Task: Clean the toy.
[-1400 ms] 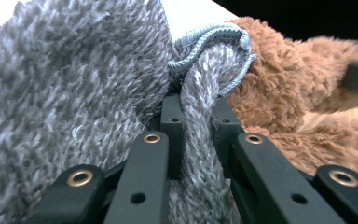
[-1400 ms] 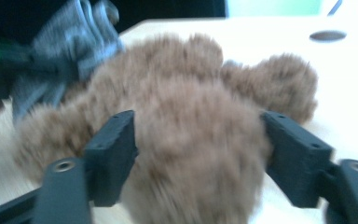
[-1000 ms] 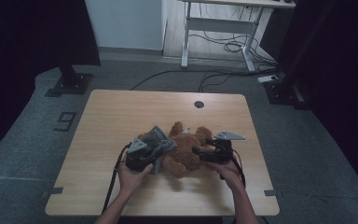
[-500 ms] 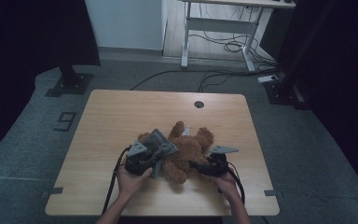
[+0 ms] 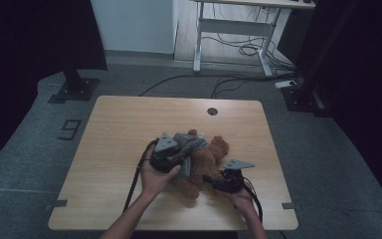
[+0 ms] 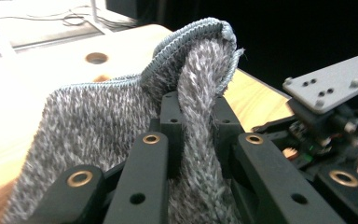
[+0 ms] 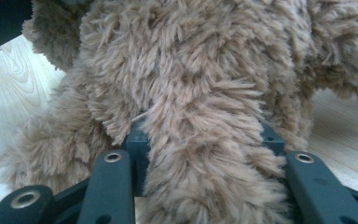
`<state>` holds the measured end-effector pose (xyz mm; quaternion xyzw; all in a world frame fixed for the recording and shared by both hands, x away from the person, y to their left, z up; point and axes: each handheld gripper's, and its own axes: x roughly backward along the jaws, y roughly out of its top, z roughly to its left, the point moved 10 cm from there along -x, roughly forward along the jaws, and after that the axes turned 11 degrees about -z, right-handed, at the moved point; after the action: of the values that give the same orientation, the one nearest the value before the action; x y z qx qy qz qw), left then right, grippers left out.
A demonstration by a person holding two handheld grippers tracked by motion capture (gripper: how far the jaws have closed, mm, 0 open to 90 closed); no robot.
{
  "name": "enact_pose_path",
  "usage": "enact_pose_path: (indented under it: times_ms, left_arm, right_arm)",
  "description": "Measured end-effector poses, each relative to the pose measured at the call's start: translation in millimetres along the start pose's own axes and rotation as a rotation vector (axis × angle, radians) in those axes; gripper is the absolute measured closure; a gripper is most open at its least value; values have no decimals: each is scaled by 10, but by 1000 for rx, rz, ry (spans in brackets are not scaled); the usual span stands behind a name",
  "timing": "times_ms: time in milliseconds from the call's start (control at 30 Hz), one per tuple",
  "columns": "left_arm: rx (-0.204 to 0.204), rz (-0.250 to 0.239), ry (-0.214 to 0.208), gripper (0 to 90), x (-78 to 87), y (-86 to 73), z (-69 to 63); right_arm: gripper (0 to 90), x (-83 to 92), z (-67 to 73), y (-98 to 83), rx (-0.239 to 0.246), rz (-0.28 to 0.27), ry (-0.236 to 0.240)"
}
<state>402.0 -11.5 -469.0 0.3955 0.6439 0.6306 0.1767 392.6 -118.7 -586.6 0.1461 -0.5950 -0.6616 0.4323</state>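
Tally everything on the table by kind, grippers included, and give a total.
Brown teddy bear: 1
Grey knitted garment: 1
Handheld grippers, left gripper and right gripper: 2
Total: 4

Count: 1 brown teddy bear (image 5: 204, 167), 1 grey knit garment (image 5: 190, 144), 2 handheld grippers — left gripper (image 5: 171, 152), right gripper (image 5: 218, 180) — 1 wooden worktop (image 5: 124, 124), 1 second desk frame (image 5: 234, 30) behind.
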Motion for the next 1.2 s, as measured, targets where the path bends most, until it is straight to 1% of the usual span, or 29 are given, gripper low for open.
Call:
enact_pose_path:
  times_ms: [33,67,133,200,233,267,300,333,367,467,533,567,600,667,700,767,833,900,967,1033,1067,1133,1200]
  left_arm:
    - [-3,13,-8,790,-91,-17,-55]
    - [-2,39,-21,789,-230,-71,-132]
    - [-7,74,-30,788,-368,-165,-200]
    - [-31,141,-24,785,-528,-358,-257]
    - [-44,160,-15,785,-580,-449,-261]
    - [-50,150,-7,785,-598,-495,-251]
    - [-37,133,-8,786,-591,-507,-241]
    - [-18,126,-15,786,-567,-507,-229]
    - [-10,122,-16,787,-538,-504,-214]
    - [-26,112,11,788,-438,-499,-137]
    - [-38,103,42,788,-357,-491,-66]
    - [-51,96,70,788,-302,-486,-7]
    - [-63,93,89,788,-264,-484,42]
    - [-76,88,139,788,-154,-496,202]
    - [-70,84,152,789,-96,-510,292]
    - [5,52,122,791,16,-511,389]
    - [22,26,106,792,129,-485,422]
    - [25,2,107,790,236,-444,438]
    - [36,-26,116,790,348,-394,482]
    - [51,-49,139,789,471,-365,574]
    - [64,-54,144,788,507,-366,608]
    - [92,-63,168,788,612,-392,728]
    - [114,-58,194,789,687,-446,831]
  right_arm:
    - [543,1,-2,-1,3,-2,-1]
    - [543,1,-1,-2,3,-5,-2]
    - [543,1,-1,-2,8,-11,-2]
    - [542,1,-8,-3,10,-17,-12]
    - [542,1,-8,-3,10,-17,-12]
    - [543,-3,-26,-13,21,-17,-29]
    - [543,-6,-28,-15,26,-22,-28]
    - [543,-6,-28,-15,26,-22,-28]
    - [544,-10,-20,-15,36,-24,-29]
    - [545,-18,-22,-12,34,-24,-37]
    - [545,-21,-27,-10,27,-26,-40]
    - [545,-20,-28,-10,25,-28,-39]
    - [545,-19,-31,-11,21,-30,-39]
    - [545,-17,-33,-12,17,-32,-38]
    - [545,-17,-32,-12,18,-32,-39]
    - [545,-20,-26,-13,19,-32,-38]
    - [546,-31,-21,-17,21,-32,-36]
    - [548,-38,-19,-24,16,-31,-33]
    - [548,-36,-19,-27,13,-29,-32]
    - [548,-35,-20,-28,12,-30,-32]
    - [548,-36,-22,-28,11,-30,-32]
    - [548,-37,-23,-27,9,-31,-31]
    - [548,-38,-25,-27,7,-32,-31]
